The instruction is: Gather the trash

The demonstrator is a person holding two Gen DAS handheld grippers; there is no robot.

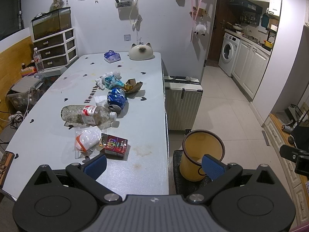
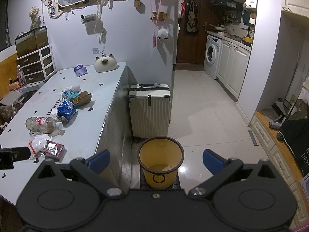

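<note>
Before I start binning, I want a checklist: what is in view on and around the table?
Plastic bottle: 1, clear with red label, lying mid-table.
Crushed can: 1, blue, just beyond the bottle.
Cigarette pack: 1, dark red, near edge of table.
Plastic bag: 1, clear and white with orange, left of the pack.
Crumpled wrappers: a pile, white and teal, past the can.
Torn carton: 1, brown and gold, right of the wrappers.
Tissue pack: 1, purple, far end.
Cat-shaped holder: 1, cream, far end.
Table: 1, white with black hearts.
Bin: 1, yellow, on the floor beside the table.
Suitcase: 1, cream, behind the bin.
Left gripper: blue fingers, open.
Right gripper: blue fingers, open.
</note>
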